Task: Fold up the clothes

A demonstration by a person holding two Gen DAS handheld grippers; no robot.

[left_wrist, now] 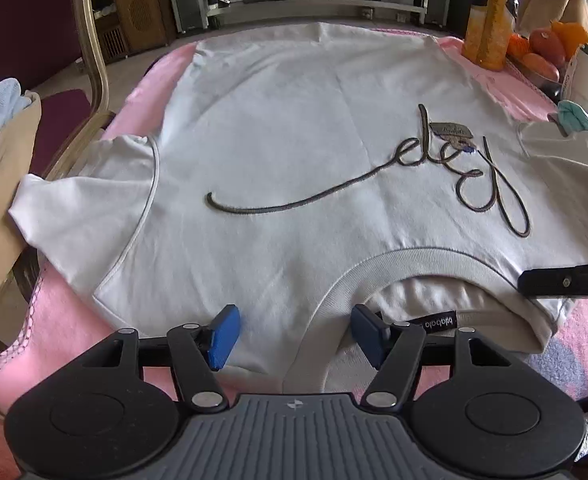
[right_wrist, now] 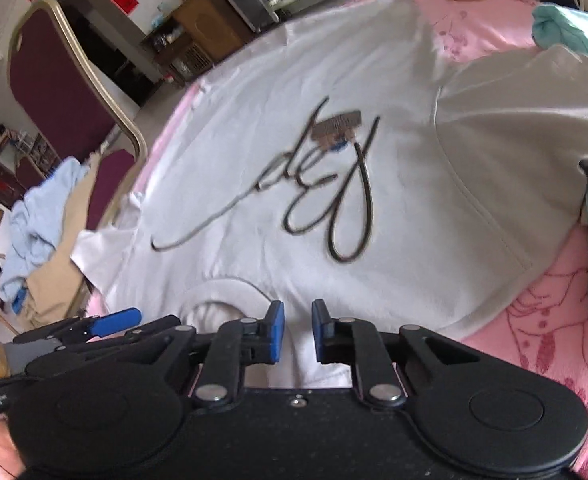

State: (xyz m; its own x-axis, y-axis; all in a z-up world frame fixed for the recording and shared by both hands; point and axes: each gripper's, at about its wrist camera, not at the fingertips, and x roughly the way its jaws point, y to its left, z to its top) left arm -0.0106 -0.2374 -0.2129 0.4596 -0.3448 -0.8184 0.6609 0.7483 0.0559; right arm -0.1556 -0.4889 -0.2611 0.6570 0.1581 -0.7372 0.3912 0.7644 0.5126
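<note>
The white T-shirt script lettering is motion-blurred in the right wrist view; its right sleeve runs off-frame

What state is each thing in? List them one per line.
White short-sleeved T-shirt with dark script lettering: spread flat, front up, unfolded.
Ribbed neckline of the shirt: nearest the grippers, lying open.
Pink blanket under the shirt: spread out.
Left hand-held gripper: open over the shoulder by the collar.
Right hand-held gripper: narrowly open over the shoulder edge, gripping nothing.
</note>
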